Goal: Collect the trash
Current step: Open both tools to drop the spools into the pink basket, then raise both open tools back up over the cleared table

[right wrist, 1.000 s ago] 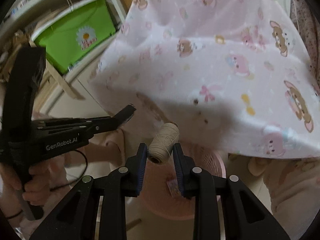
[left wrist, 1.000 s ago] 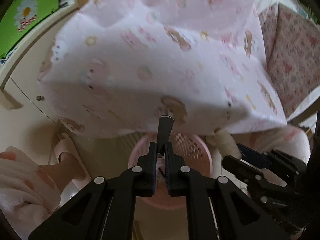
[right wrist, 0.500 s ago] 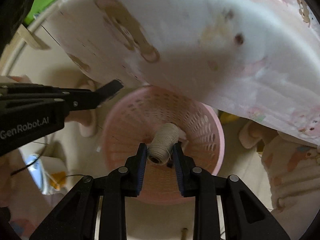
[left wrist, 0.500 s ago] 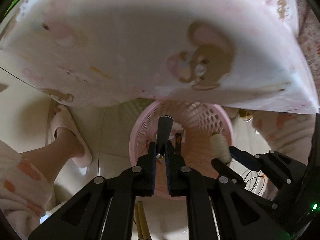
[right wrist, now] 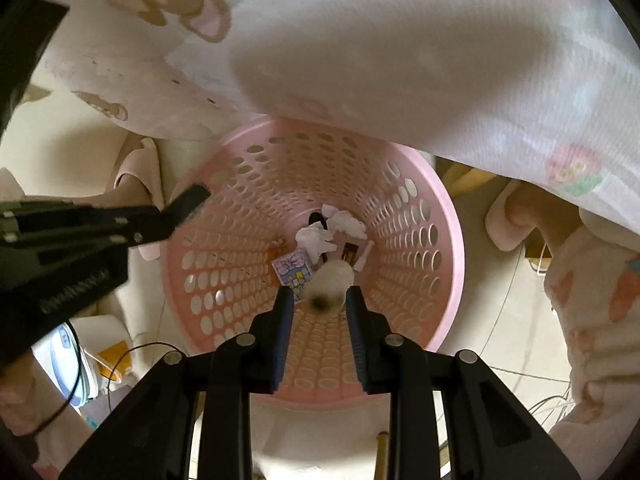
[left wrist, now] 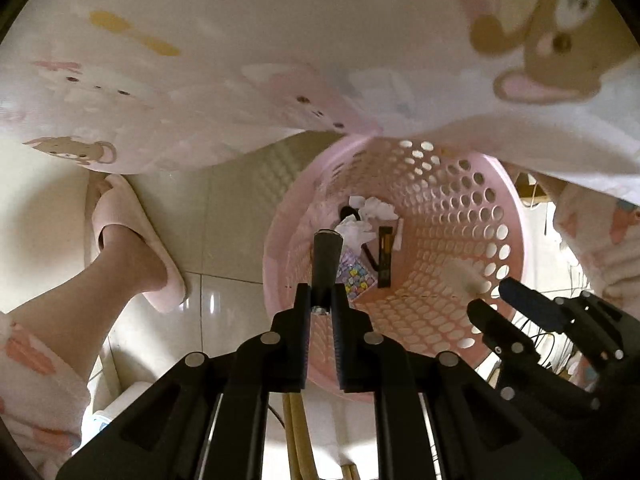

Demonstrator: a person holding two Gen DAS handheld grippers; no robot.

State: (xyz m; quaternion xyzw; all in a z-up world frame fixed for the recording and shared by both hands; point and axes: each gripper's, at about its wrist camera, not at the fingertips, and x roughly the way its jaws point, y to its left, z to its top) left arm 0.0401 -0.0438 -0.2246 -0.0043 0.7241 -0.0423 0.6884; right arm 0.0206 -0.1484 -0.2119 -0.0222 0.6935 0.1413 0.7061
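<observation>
Two pieces of trash held straight over a pink perforated basket (left wrist: 472, 216).

Left hand-held gripper (left wrist: 321, 312) clamped on a dark, slim cylindrical stick (left wrist: 327, 264), long axis running straight ahead from the fingers, flat grey end pointing down into the basket mouth. Right hand-held gripper (right wrist: 319, 304) clamped on a cream spool of thread (right wrist: 330, 282), blurred, dark core hole facing the camera, long axis likewise directed ahead and down toward the basket floor. Below both tips, at the basket bottom: crumpled white tissues (right wrist: 344, 222), a pastel printed packet (right wrist: 294, 270), a dark brown strip (left wrist: 385, 256). Beyond the fingers, overhanging the far rim, a cartoon-bear-print cloth (left wrist: 280, 60). To the left of the left hand-held gripper, a foot in a pink slipper (left wrist: 132, 240) on the tiled floor (left wrist: 224, 208).
</observation>
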